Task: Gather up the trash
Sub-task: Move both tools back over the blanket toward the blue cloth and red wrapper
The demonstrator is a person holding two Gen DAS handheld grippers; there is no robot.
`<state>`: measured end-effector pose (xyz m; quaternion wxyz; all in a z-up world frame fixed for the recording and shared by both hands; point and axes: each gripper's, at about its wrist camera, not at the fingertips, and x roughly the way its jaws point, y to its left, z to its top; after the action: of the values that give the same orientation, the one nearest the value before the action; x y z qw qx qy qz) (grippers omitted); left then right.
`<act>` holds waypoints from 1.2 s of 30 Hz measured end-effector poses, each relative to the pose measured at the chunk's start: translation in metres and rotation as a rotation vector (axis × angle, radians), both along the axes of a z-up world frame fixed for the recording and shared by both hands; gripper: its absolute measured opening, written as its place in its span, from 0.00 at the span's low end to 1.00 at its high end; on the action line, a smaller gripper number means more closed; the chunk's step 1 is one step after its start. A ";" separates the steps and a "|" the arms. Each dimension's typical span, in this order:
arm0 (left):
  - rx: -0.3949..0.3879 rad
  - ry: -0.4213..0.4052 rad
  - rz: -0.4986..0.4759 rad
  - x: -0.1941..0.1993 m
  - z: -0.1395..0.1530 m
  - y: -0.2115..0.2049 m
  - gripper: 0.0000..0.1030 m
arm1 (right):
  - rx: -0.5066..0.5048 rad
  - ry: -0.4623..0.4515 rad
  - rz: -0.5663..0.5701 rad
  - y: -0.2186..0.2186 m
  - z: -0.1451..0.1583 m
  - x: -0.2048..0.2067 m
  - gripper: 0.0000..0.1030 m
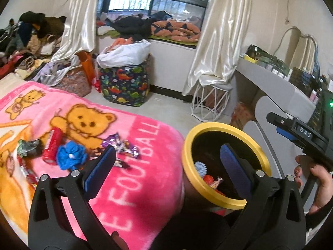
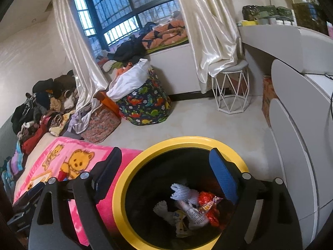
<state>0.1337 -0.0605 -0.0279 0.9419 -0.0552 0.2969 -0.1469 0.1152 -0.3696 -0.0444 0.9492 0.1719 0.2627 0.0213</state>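
1. Right hand-held gripper (image 2: 166, 179) is hanging over the yellow-rimmed bin (image 2: 122, 187), jaws standing wide apart with nothing between the pads.
2. Left hand-held gripper (image 1: 168, 166) is also sitting wide open and empty, straddling the gap between the bed and the bin.
3. Bin is standing on the floor just beside the near right corner of the bed; wrappers and a pale crumpled piece are already lying in its bottom.
4. Remaining trash is lying on the pink blanket (image 1: 145, 166), left of the bin: purple wrappers (image 1: 121, 145), a blue crumpled wad (image 1: 70, 156), a red tube (image 1: 53, 145), a dark wrapper (image 1: 28, 148).
5. Handling, as a judgement: wrappers are looking light, thin and slippery, so they are likely sliding unless pinched across a bunched fold, not a flat edge.
6. Blue wad is looking soft and compressible; any mid-body pinch should be holding.
7. Red tube is looking stiff and round; gripping across its middle is safest, since it may be rolling on the plush blanket.
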 end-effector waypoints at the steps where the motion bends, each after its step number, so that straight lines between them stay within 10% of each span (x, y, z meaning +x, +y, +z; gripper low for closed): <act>1: -0.001 -0.001 0.010 0.000 0.000 0.005 0.89 | -0.004 -0.004 0.007 0.004 0.001 -0.001 0.81; 36: 0.000 -0.026 0.269 -0.011 -0.003 0.129 0.89 | -0.112 -0.022 0.350 0.170 0.006 0.015 0.83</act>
<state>0.1231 0.0689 -0.0306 0.9569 -0.0924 0.2747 -0.0199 0.1304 -0.1996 -0.0382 0.9419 0.0700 0.2790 0.1733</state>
